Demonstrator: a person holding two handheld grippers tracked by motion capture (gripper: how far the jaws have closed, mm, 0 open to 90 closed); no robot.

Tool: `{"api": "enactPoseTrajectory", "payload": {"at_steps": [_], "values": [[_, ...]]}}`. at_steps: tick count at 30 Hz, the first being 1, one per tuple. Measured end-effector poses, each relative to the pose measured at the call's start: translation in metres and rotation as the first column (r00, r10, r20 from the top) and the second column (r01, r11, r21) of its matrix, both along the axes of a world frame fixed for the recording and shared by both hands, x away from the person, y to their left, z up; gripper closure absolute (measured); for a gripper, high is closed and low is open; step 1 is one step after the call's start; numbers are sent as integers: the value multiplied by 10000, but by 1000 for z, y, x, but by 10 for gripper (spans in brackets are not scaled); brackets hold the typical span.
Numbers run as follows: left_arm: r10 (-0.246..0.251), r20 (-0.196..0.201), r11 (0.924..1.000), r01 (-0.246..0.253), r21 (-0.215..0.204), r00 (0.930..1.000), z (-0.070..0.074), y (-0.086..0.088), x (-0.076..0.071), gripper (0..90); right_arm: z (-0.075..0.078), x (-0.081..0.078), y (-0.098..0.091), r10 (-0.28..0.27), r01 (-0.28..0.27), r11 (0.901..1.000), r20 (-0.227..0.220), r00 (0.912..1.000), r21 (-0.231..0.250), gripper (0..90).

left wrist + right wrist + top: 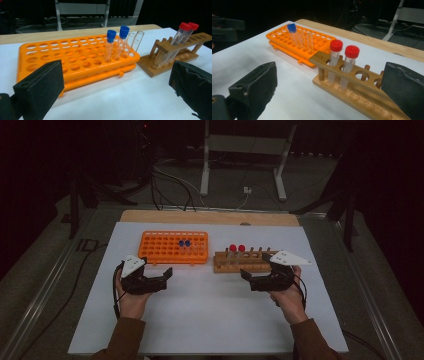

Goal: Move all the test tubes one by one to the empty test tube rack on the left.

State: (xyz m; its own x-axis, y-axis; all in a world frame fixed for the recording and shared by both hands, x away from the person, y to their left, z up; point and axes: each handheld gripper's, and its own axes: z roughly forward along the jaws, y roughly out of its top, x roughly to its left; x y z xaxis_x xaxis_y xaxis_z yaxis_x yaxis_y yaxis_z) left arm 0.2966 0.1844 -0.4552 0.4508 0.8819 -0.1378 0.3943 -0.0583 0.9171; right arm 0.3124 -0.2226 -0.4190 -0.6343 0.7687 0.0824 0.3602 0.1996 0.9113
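While both grippers hover low over the white mat (pixel 200 320) with jaws spread wide and nothing between them, the work looks about half done: two blue-capped tubes (pixel 116 42) and two uncapped tubes (pixel 133 43) stand in the right part of the orange rack (pixel 172 246), and two red-capped tubes (pixel 340 66) wait at the left end of the wooden rack (pixel 245 261). I judge those red ones are what is left to carry over, though which way tubes travel cannot be told. Left gripper (pixel 159 272) sits just in front of the orange rack's near edge, apart from it; right gripper (pixel 256 279) sits just in front of the wooden rack, near its middle. Most orange holes are empty, as are the wooden rack's other holes. Between the hands the mat is bare, giving free room; its near edge lies close by the sleeves.
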Motion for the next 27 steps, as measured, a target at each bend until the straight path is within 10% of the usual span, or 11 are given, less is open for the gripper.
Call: {"api": "enactPoseTrajectory", "payload": {"at_steps": [27], "values": [[923, 639, 9957, -917, -121, 9937, -6, 23, -20, 6, -11, 52, 18, -505, 456, 9961, -646, 9966, -755, 211]]}}
